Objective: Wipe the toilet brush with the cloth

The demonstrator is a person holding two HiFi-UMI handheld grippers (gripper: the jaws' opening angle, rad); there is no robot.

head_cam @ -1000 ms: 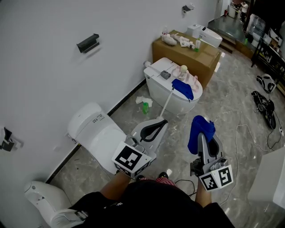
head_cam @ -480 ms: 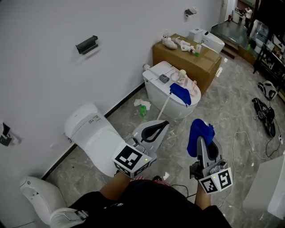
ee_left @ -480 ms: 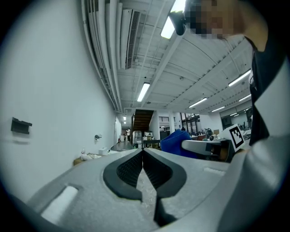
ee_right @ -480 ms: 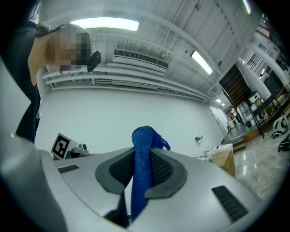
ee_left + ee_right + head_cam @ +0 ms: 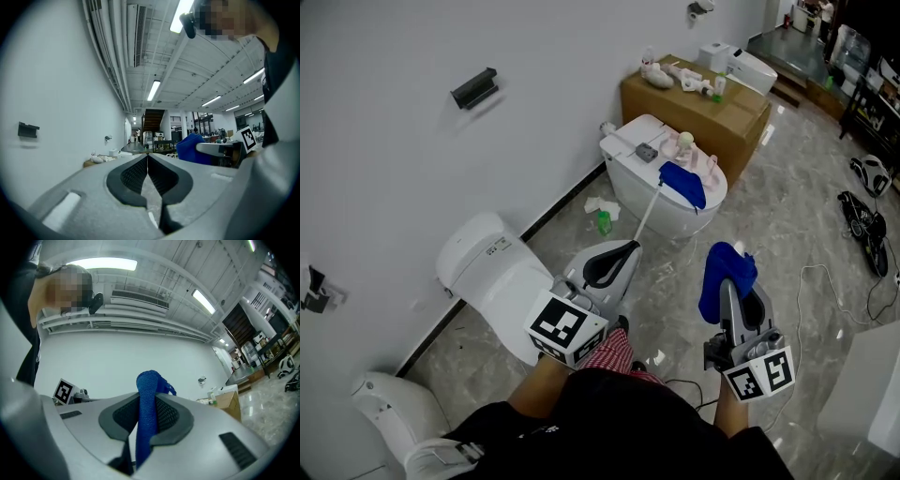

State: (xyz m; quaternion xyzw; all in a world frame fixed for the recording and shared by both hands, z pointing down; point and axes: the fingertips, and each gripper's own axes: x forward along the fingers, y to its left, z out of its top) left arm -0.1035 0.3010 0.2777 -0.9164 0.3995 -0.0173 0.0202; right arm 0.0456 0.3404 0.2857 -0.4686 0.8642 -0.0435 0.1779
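Note:
The toilet brush has a thin white handle [image 5: 648, 214] and a blue head [image 5: 682, 184] resting on the lid of a white toilet [image 5: 630, 183] ahead of me; the handle slants down toward me. My left gripper [image 5: 628, 247] is shut with nothing between its pads [image 5: 148, 157]; in the head view its tip lies just short of the handle's lower end, and the left gripper view shows no brush. My right gripper [image 5: 727, 283] is shut on a blue cloth [image 5: 724, 272], which stands up from its jaws [image 5: 147, 399]. The cloth [image 5: 194, 149] also shows in the left gripper view.
A second white toilet [image 5: 492, 272] stands close on my left and a third [image 5: 389, 412] at the bottom left. Behind the brush's toilet is a cardboard box [image 5: 703, 108] with small items on top. A green bottle [image 5: 605, 222] and crumpled paper [image 5: 602, 204] lie by the wall. Cables [image 5: 862, 234] run on the right.
Both grippers have shifted a little across the floor; the left one now sits further left in the picture. The cloth stays clamped in the right gripper and the brush has not moved.

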